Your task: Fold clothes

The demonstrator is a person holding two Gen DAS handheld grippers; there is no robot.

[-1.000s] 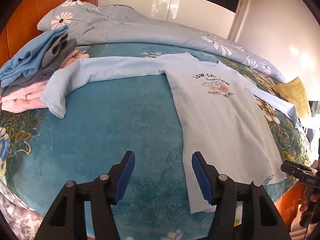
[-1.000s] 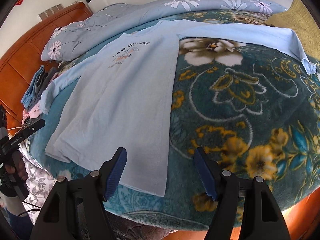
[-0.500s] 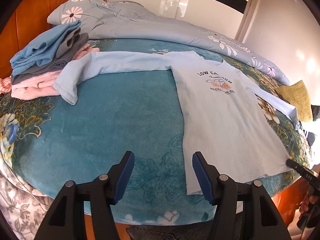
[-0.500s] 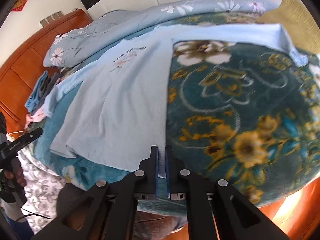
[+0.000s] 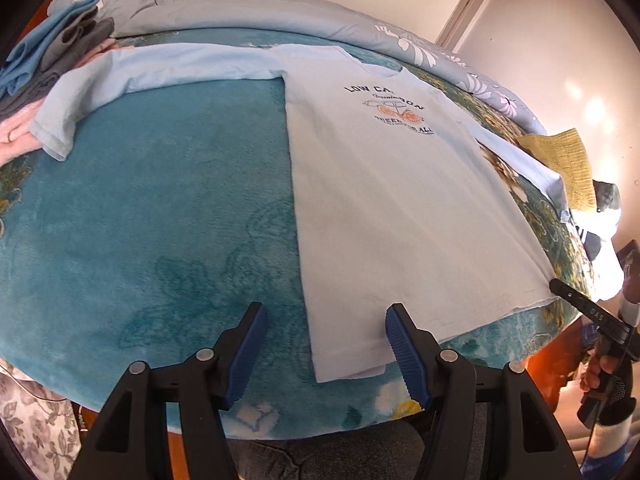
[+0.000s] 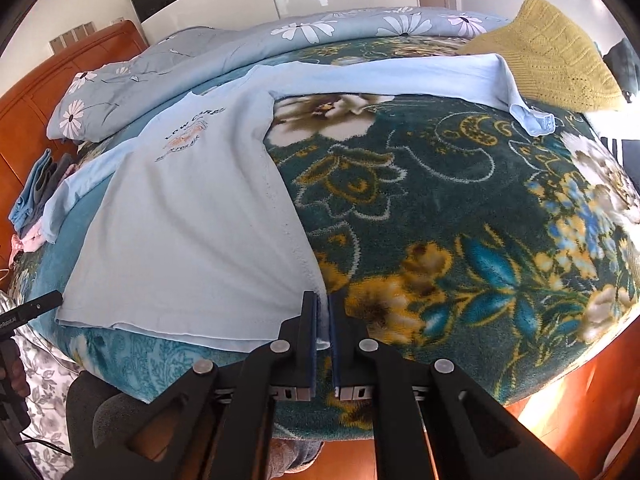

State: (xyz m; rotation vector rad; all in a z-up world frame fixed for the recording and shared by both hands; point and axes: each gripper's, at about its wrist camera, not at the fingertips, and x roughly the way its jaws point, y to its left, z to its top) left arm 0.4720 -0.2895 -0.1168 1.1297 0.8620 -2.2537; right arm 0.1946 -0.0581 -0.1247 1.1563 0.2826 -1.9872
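Pale-blue shirt (image 6: pixel 188 240) lies flat, right gripper (image 6: pixel 322 320) clamped on one hem corner; left gripper (image 5: pixel 324 354), fingers apart, must pinch the other.

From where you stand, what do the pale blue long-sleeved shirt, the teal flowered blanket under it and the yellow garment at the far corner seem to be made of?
The pale blue long-sleeved shirt looks like thin, matte cotton jersey: it lies flat, with stitched hems.
The teal flowered blanket looks like plush fleece, its fuzzy nap catching the light.
The yellow garment looks knitted, probably yarn, judging by its ribbed texture.
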